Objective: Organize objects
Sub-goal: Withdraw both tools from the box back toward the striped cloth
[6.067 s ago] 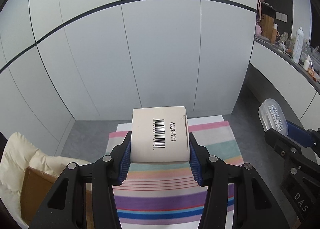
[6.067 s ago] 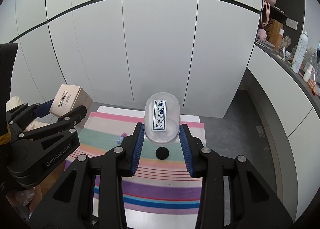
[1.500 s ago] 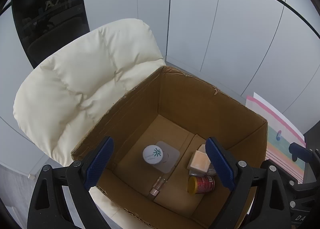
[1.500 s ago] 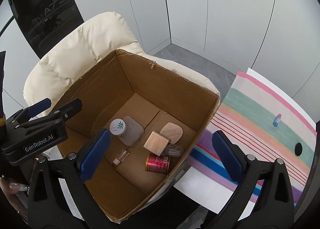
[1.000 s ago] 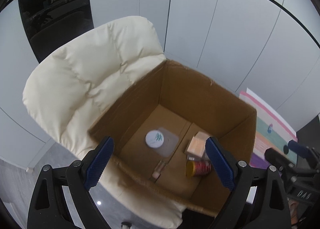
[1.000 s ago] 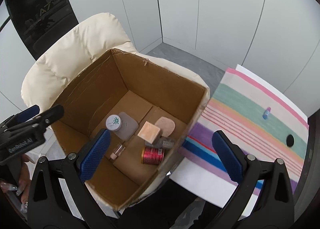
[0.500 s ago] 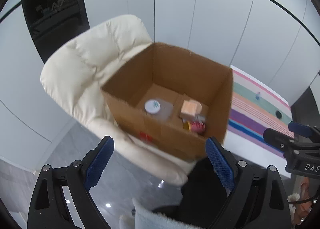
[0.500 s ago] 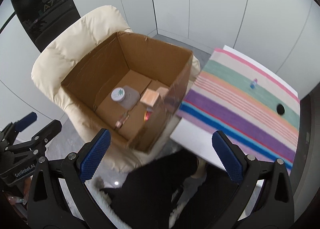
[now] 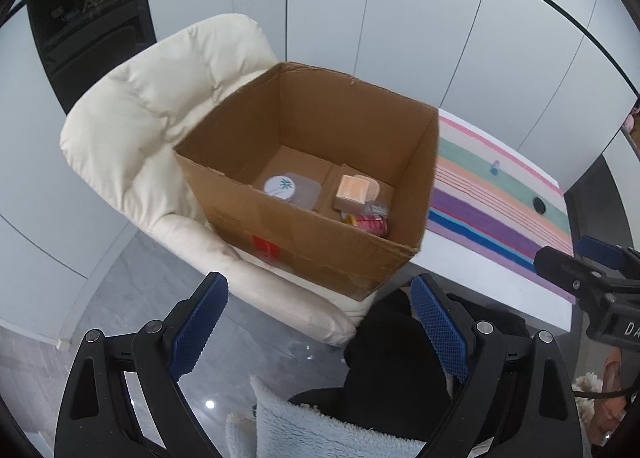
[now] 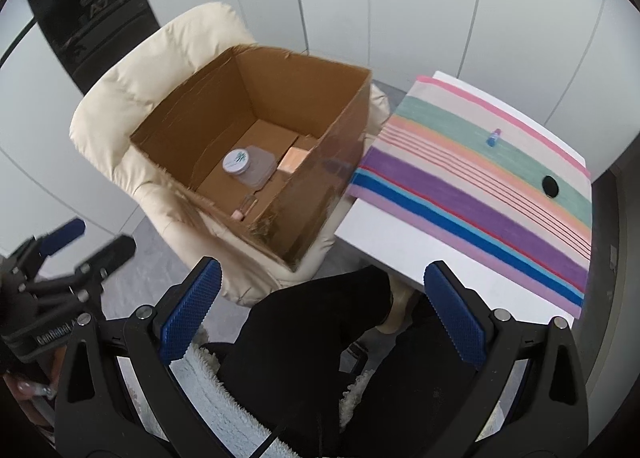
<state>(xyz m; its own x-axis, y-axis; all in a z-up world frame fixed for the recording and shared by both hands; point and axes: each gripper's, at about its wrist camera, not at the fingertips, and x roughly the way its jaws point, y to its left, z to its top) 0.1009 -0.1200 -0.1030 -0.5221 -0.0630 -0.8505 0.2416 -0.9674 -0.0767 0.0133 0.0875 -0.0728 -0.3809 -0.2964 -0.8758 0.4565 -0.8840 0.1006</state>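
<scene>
Nearest the lenses: both grippers, each held above the floor, short of the box.
Left gripper: jaws spread wide, nothing between the blue pads; dark clothing and a pale fleecy fabric below it.
Right gripper: jaws likewise spread wide, holding nothing; dark clothing below.
Cardboard box: open-topped, resting on a cream padded chair, just beside the table edge.
Box contents: clear bottle with white cap lying flat; small tan carton near it; red can on its side, touching the carton's near side; a small vial near the front wall, seen in the right view.
Table: white, covered partly by a striped cloth.
On the cloth: small blue capsule-like item on the green band; black round item well apart from it.
Background: white panelled wall.
</scene>
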